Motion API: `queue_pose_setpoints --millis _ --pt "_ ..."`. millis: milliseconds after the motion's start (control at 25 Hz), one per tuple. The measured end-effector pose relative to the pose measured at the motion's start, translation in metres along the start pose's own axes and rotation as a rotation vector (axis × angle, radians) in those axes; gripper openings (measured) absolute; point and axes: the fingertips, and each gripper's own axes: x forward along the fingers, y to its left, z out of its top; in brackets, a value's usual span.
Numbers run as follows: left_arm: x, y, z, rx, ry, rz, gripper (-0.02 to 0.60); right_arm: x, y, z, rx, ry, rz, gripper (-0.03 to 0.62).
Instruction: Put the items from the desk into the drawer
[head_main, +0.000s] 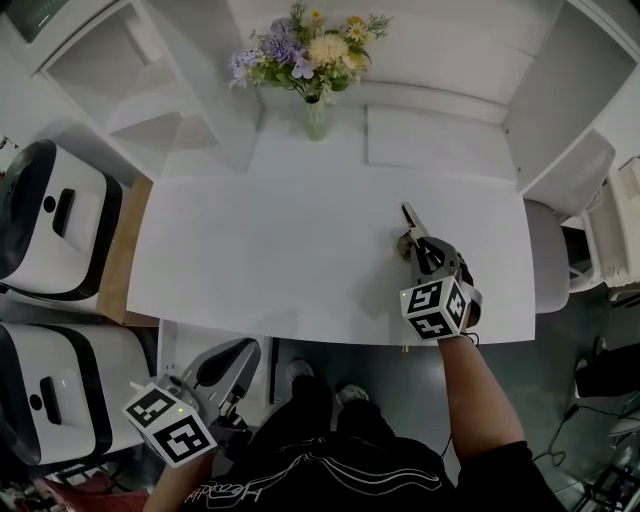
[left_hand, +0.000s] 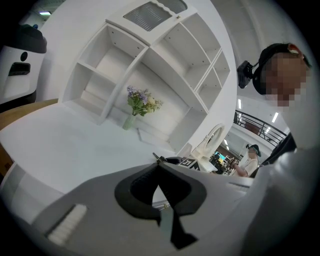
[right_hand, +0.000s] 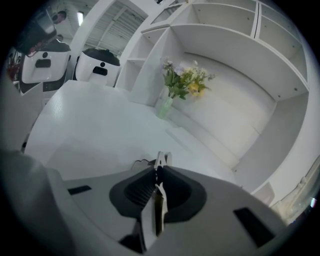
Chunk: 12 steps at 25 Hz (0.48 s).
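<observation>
White desk (head_main: 300, 260), vase (head_main: 316, 120) beyond; your right gripper (right_hand: 161, 159) fingers nipped on small brownish item (head_main: 404, 243) between them; likely light, thin, slip-prone; hold its middle; left gripper (left_hand: 159, 162) fingers together, empty.

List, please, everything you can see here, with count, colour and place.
desk: one, white, centre
vase: one, pale green, back of the desk
flowers: one bunch, purple, yellow and white, in the vase
shelves: white, behind and beside the desk
machines: two, white and black, left of the desk
chair: one, grey-white, right of the desk
small item: one, brownish, right front of the desk
left tongs: grey, shut, empty, below the desk's front left edge
right tongs: grey, closed on the small item
top: black, bottom centre
shoes: two, pale, under the desk's front edge
</observation>
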Motion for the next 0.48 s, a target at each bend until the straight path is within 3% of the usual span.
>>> queue_pose_setpoints --millis 480 --pt "-0.017 -0.025 -0.008 0.014 -0.036 0.017 0.008 -0.023 -0.014 0.007 -0.019 -0.032 0.007 0.011"
